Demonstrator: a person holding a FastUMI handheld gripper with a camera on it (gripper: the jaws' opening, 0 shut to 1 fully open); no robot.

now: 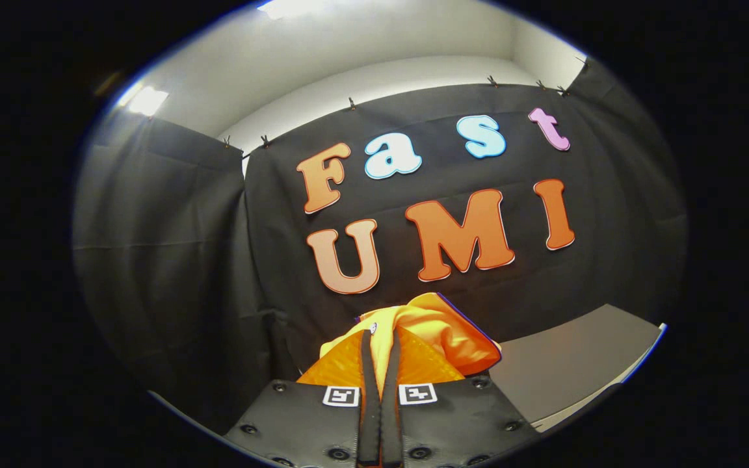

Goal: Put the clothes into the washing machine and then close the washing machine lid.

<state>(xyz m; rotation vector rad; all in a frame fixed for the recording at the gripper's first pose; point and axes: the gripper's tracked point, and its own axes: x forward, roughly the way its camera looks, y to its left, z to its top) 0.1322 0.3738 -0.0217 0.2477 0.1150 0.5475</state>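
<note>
My gripper (380, 341) is shut on an orange and yellow garment (439, 331), held up in the air in front of the black cloth wall. The two black fingers (367, 364) stand nearly together with a thin fold of the cloth pinched between them. The garment bunches up above and to the right of the fingertips, and its orange cloth spreads over both fingers near their base.
A grey flat surface (576, 364) with a pale edge lies low to the right, beyond the garment. The black cloth wall stands behind and to the left, with a white wall and ceiling lights above it.
</note>
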